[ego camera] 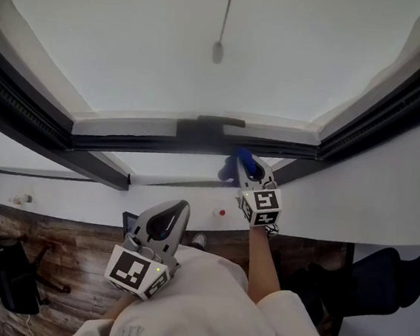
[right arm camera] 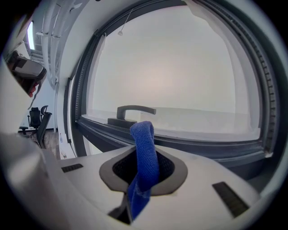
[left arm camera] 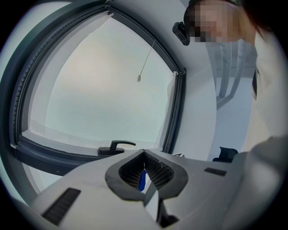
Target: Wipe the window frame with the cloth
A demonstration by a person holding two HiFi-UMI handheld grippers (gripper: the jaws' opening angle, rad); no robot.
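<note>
The window frame (ego camera: 152,148) is dark grey, with a handle (ego camera: 209,120) on its lower rail. My right gripper (ego camera: 249,169) is shut on a blue cloth (ego camera: 241,158), and the cloth's tip is at the lower rail, just right of the handle. In the right gripper view the cloth (right arm camera: 143,134) stands up from the closed jaws of the right gripper (right arm camera: 143,150), in front of the handle (right arm camera: 135,110) and the rail (right arm camera: 202,146). My left gripper (ego camera: 182,208) hangs lower, near the person's chest, shut and holding nothing. It (left arm camera: 144,155) faces the frame (left arm camera: 45,152).
A blind cord with a weight (ego camera: 218,51) hangs in front of the glass. Below the white sill wall (ego camera: 79,202) are a wooden floor and dark office chairs (ego camera: 12,277) (ego camera: 381,275). The person's arm and white sleeve (ego camera: 258,273) reach up to the right gripper.
</note>
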